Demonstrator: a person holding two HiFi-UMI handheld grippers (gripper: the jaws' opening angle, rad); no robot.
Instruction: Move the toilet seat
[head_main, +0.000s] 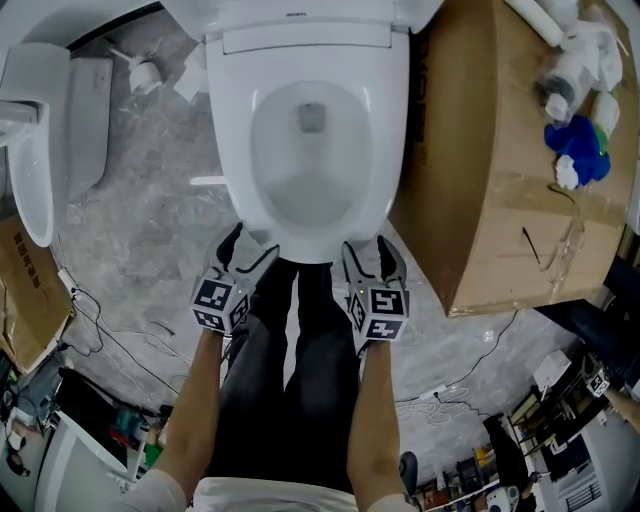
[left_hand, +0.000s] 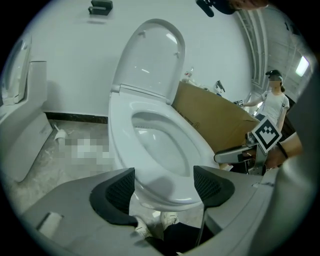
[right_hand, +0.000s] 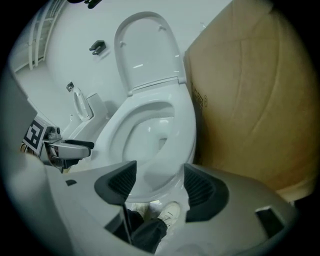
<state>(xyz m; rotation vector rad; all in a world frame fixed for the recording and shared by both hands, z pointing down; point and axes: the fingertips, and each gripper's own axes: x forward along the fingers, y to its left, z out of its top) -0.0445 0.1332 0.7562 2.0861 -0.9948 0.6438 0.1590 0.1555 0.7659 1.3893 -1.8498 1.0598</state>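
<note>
A white toilet stands ahead with its seat (head_main: 236, 150) lying flat on the bowl and its lid (left_hand: 150, 55) raised against the wall. My left gripper (head_main: 248, 252) is at the seat's front left edge and my right gripper (head_main: 370, 256) at its front right. In the left gripper view the jaws (left_hand: 164, 185) stand wide, with the seat's front rim (left_hand: 165, 192) just beyond them and clear of the pads. The right gripper (right_hand: 160, 182) is also open, and the seat's rim (right_hand: 157, 187) lies ahead between its pads, untouched.
A big cardboard box (head_main: 500, 150) stands tight against the toilet's right side, with bottles (head_main: 575, 150) on top. A second white toilet (head_main: 40, 130) is at the left. Cables (head_main: 110, 320) trail over the floor. My legs (head_main: 295, 350) are in front of the bowl. A person (left_hand: 275, 102) stands far off.
</note>
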